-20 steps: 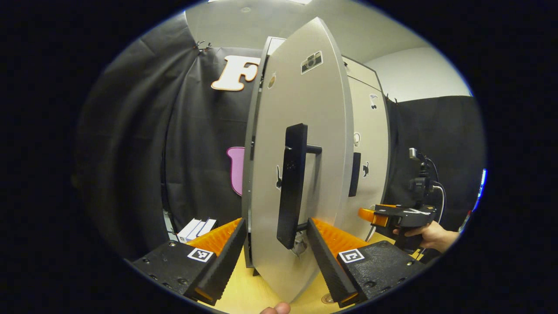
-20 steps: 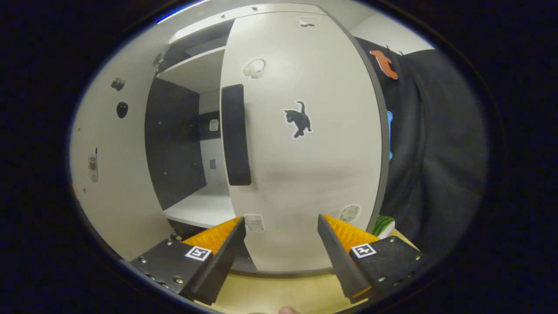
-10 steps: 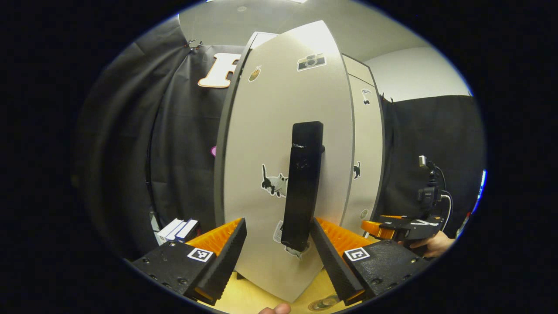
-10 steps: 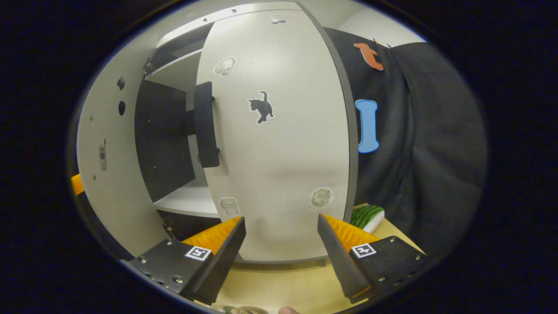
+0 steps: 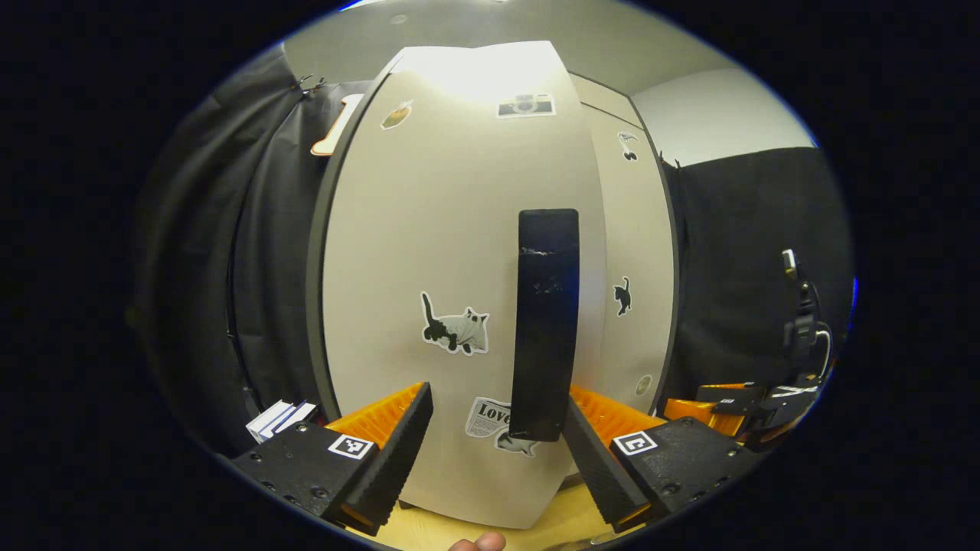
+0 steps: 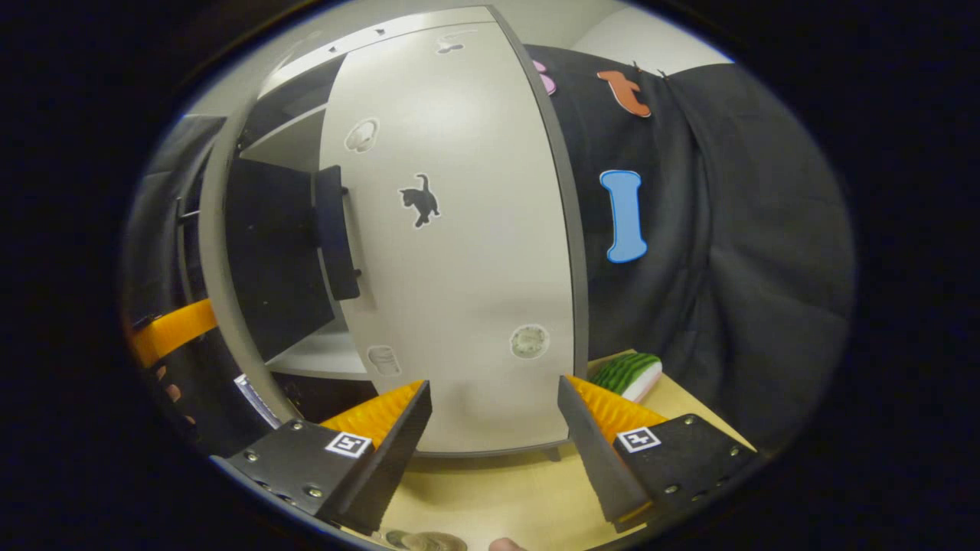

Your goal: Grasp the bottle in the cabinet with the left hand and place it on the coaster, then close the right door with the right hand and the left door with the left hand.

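Against the left door [image 5: 429, 252], the left gripper [image 5: 496, 428] sits spread, handle [image 5: 545, 321] between its fingers, mid-closing. Right gripper [image 6: 494, 428], spread, faces the right door [image 6: 459, 252]. Bottle unseen. Next: push shut.

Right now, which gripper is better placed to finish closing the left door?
Left. The left gripper sits open right at the left door, its handle between the fingers. The right gripper faces the right door, and the left door isn't quite shut.
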`<state>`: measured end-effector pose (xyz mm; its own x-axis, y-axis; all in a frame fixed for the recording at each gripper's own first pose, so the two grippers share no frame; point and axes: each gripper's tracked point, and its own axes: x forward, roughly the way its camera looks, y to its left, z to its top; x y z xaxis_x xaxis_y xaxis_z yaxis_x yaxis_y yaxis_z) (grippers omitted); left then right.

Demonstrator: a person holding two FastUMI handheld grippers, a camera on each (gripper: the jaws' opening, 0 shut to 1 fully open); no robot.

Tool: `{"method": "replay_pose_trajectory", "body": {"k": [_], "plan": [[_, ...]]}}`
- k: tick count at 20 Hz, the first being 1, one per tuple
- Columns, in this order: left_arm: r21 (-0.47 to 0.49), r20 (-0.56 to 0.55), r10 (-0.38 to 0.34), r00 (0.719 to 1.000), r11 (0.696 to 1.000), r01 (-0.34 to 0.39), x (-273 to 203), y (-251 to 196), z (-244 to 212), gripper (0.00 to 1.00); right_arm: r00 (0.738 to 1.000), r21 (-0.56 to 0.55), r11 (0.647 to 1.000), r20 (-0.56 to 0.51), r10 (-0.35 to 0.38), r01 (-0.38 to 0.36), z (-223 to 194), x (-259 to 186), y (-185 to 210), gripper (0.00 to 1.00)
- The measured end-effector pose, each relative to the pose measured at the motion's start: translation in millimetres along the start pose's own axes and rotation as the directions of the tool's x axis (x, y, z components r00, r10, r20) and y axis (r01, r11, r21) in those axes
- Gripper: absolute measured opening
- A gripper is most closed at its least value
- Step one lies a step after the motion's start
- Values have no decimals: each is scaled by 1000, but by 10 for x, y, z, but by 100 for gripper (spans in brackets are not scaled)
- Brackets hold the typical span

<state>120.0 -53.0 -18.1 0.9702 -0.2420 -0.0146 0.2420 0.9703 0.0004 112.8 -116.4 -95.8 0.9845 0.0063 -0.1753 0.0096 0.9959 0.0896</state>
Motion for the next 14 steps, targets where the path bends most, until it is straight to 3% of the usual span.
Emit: {"method": "replay_pose_trajectory", "body": {"k": [8,14], "plan": [[-42,-5,9,1000,999,-9,408,-85,-147,98,999,-60,998,-29,-18,16,-225,-179,-107,100],[-1,2,101,995,995,-101,520,-78,-154,98,999,-122,992,-29,-20,16,-309,-335,-120,100]]}}
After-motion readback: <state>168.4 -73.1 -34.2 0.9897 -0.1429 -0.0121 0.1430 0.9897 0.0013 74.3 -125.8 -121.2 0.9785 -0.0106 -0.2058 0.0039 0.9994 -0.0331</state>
